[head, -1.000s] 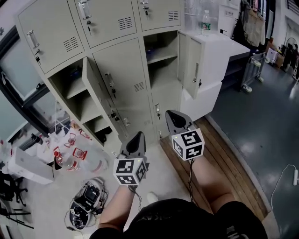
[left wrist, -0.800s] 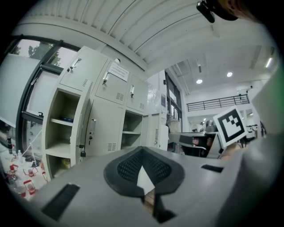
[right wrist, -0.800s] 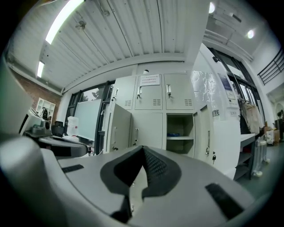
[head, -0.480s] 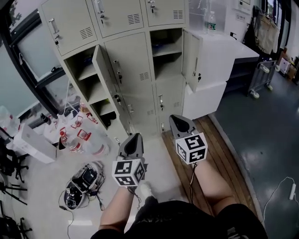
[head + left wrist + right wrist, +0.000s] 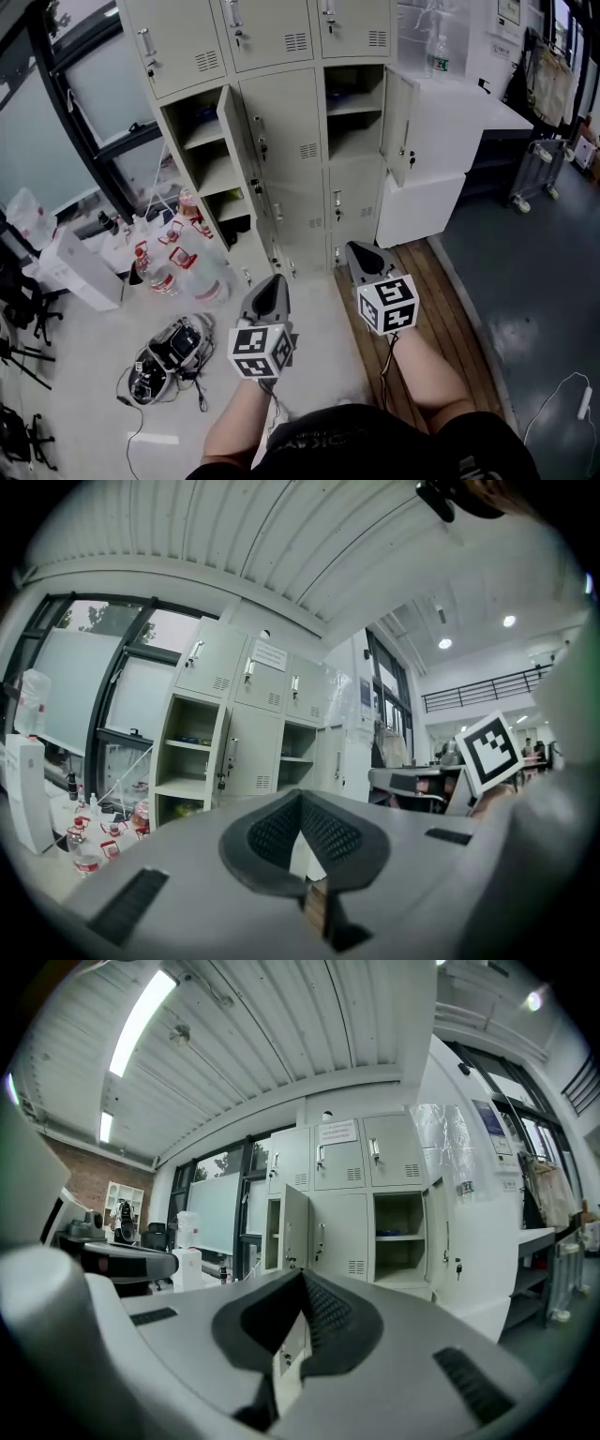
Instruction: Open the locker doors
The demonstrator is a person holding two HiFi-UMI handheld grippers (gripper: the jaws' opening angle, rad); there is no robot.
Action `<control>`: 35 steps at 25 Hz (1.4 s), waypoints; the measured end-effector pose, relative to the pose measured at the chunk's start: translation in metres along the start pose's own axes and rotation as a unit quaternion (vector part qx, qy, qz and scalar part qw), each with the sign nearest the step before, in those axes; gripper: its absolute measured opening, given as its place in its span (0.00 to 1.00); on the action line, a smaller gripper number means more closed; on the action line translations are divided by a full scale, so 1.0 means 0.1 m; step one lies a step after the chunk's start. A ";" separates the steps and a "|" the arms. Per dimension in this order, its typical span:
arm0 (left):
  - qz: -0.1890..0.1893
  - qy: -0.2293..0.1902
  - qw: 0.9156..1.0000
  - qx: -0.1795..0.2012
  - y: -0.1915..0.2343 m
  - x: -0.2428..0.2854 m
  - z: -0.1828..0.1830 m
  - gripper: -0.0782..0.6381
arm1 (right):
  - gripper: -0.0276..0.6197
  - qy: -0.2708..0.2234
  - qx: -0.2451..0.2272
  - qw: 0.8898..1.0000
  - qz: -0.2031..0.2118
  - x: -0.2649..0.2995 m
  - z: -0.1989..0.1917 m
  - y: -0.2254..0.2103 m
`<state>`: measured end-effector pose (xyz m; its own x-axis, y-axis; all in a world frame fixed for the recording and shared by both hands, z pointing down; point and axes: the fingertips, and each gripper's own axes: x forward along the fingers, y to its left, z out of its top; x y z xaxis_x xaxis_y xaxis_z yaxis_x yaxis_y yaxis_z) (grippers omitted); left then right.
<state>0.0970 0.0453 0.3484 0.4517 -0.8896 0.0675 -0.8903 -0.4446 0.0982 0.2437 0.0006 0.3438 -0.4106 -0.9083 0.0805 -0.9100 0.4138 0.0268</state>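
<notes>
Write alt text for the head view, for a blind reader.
A person's left gripper and right gripper, both shut and empty, point at a pale locker bank, touching nothing. In its middle row the left door and the right door stand open; water bottles sit on the floor at left.

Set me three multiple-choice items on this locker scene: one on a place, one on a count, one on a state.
1. The clear bottles lie:
A) on the floor left of the lockers
B) inside an open locker
C) on top of the lockers

2. How many of the top-row doors in the head view are shut?
A) one
B) two
C) three

3. The right hand-held gripper is:
A) shut and empty
B) wide open
C) shut on a door handle

Key:
1 A, they crowd the floor beside the left column.
2 C, all three doors sit flush.
3 A, its pads meet with nothing between them.
</notes>
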 end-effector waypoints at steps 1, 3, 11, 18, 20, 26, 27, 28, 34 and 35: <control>0.001 -0.002 1.000 0.001 0.03 -0.04 0.02 0.11 | 0.04 0.000 0.000 1.000 -0.001 -0.01 0.01 0.04; 0.000 -0.005 1.000 0.002 0.11 -0.10 0.07 0.11 | 0.04 -0.002 0.001 1.000 -0.005 -0.01 0.03 0.11; -0.027 0.006 0.999 0.015 0.54 -0.34 0.13 0.11 | 0.04 -0.008 0.020 0.999 -0.047 0.07 0.06 0.47; -0.067 0.010 0.998 0.012 0.75 -0.45 0.12 0.11 | 0.04 -0.002 0.022 0.996 -0.084 0.00 0.01 0.80; -0.078 0.010 0.997 0.011 0.80 -0.48 0.11 0.11 | 0.04 -0.001 0.021 0.995 -0.093 -0.02 0.01 0.86; -0.091 0.013 0.996 0.004 0.94 -0.58 0.09 0.11 | 0.04 0.005 0.021 0.994 -0.107 -0.05 -0.01 1.05; -0.093 0.013 0.996 0.004 0.95 -0.60 0.09 0.11 | 0.04 0.005 0.022 0.994 -0.108 -0.05 -0.01 1.08; -0.094 0.013 0.996 0.004 0.96 -0.62 0.09 0.11 | 0.04 0.005 0.023 0.994 -0.109 -0.05 -0.01 1.11; -0.094 0.018 0.995 0.004 1.07 -0.72 0.04 0.11 | 0.04 0.008 0.025 0.994 -0.110 -0.03 -0.07 1.25; -0.095 0.018 0.995 0.004 1.08 -0.73 0.03 0.11 | 0.04 0.009 0.025 0.993 -0.111 -0.03 -0.08 1.27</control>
<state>-0.0322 0.0621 0.3510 0.6135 -0.7851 0.0849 -0.7891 -0.6053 0.1048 0.1300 0.0562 0.3547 -0.1994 -0.9753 0.0950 -0.9798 0.1999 -0.0042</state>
